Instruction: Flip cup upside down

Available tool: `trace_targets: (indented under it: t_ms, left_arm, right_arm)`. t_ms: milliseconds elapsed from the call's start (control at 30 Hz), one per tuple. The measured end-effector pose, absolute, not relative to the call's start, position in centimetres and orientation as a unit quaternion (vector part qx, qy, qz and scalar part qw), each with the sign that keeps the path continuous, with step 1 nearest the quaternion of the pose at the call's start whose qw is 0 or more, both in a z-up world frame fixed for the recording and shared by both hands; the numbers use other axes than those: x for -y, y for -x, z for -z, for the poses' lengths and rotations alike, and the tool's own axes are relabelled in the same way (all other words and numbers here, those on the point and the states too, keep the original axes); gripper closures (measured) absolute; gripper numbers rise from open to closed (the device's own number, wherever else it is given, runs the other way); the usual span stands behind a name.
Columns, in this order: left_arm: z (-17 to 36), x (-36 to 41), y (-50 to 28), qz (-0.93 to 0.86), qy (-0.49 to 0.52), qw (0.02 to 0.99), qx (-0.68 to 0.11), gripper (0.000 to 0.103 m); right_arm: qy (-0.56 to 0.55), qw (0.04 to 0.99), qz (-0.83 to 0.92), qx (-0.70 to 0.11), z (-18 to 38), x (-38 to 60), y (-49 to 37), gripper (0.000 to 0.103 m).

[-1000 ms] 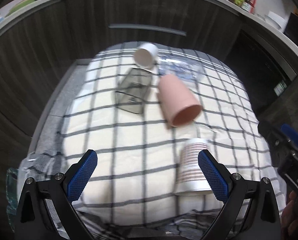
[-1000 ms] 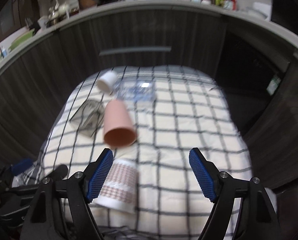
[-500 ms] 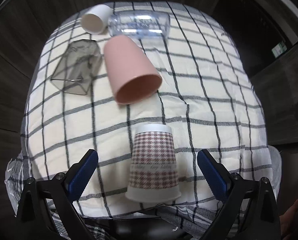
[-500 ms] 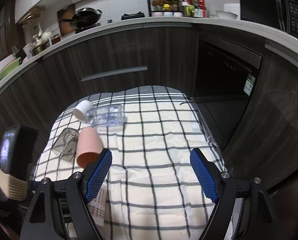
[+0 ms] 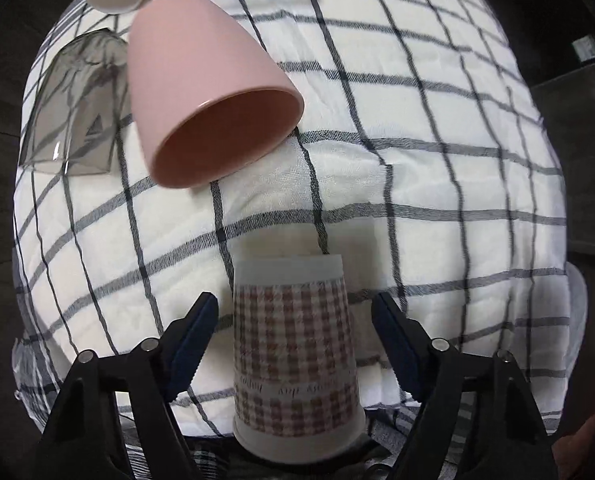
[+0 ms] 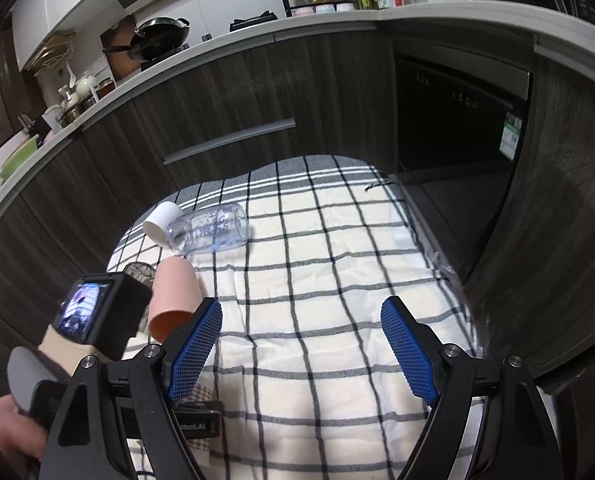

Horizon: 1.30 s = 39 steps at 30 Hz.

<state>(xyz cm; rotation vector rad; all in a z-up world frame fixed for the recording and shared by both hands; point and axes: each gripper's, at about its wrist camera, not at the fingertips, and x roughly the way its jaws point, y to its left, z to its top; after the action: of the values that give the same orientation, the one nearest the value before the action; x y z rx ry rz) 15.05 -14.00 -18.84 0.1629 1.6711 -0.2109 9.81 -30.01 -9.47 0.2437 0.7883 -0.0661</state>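
Paper cup being straddled by the left gripper — jaws spread, not touching it.
The checked paper cup is lying on the plaid-covered table, beyond it a pink cup on its side; the right gripper is being held spread — nothing between its pads.

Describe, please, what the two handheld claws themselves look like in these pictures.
Both claws, left and right, have black angular plastic frames with silver screws. Their fingers carry blue pads with a fine grid texture. No cables show.
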Motion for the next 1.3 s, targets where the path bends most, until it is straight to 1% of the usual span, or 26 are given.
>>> trace_targets:
  t_ms: [67,133,167,200,333,433,467,567,700,867,967,1100,1167,1300]
  left_arm:
    - [19.5,14.2,-15.5,0.094,-0.076,0.656,-0.745,0.026]
    - [20.2,14.4,-15.8,0.094,-0.08,0.646,-0.753,0.035]
    - [20.7,14.4,-16.0,0.094,-0.081,0.641,-0.757,0.043]
    - [21.1,14.4,-16.0,0.097,-0.082,0.635,-0.762,0.047]
    - [21.4,14.5,-16.1,0.102,-0.084,0.641,-0.756,0.047]
    - [19.9,14.1,-15.9,0.104,-0.075,0.659,-0.741,0.047]
    - [18.6,13.3,-15.5,0.106,-0.07,0.67,-0.731,0.047]
    - [16.0,12.5,-14.3,0.12,-0.055,0.726,-0.675,0.047]
    - [12.8,10.6,-12.0,0.127,-0.054,0.825,-0.548,0.047]
    - [12.4,8.9,-10.9,0.138,-0.009,0.902,-0.408,0.047]
    - [13.1,8.5,-10.5,0.123,-0.012,0.932,-0.34,0.046]
    - [14.1,8.6,-9.8,0.118,-0.007,0.946,-0.301,0.046]
    - [14.3,8.8,-9.2,0.112,-0.021,0.954,-0.277,0.046]
    - [15.4,9.1,-8.3,0.108,-0.025,0.954,-0.278,0.046]
  right_arm:
    - [-0.125,0.913,0.032,-0.386,9.8,30.2,-10.0,0.021]
    - [-0.135,0.91,0.032,-0.39,10.2,30.6,-10.2,0.021]
    - [-0.14,0.909,0.033,-0.392,10.4,30.8,-10.3,0.021]
    - [-0.145,0.907,0.034,-0.394,10.6,30.9,-10.4,0.021]
    - [-0.154,0.904,0.034,-0.398,10.9,31.2,-10.5,0.021]
    - [-0.16,0.902,0.03,-0.399,10.8,31.1,-10.4,0.021]
    - [-0.16,0.903,0.029,-0.397,10.6,31.0,-10.2,0.021]
    - [-0.159,0.906,0.023,-0.391,10.1,30.6,-9.8,0.021]
    - [-0.143,0.913,0.018,-0.382,9.5,29.8,-8.9,0.021]
    - [-0.113,0.915,0.013,-0.386,9.7,28.4,-7.5,0.021]
    - [-0.09,0.916,0.016,-0.391,10.1,27.5,-6.6,0.021]
    - [-0.072,0.915,0.024,-0.395,10.8,27.0,-5.8,0.021]
    - [-0.067,0.915,0.028,-0.398,11.1,26.9,-5.5,0.021]
    - [-0.068,0.909,0.031,-0.409,11.8,27.0,-5.3,0.021]
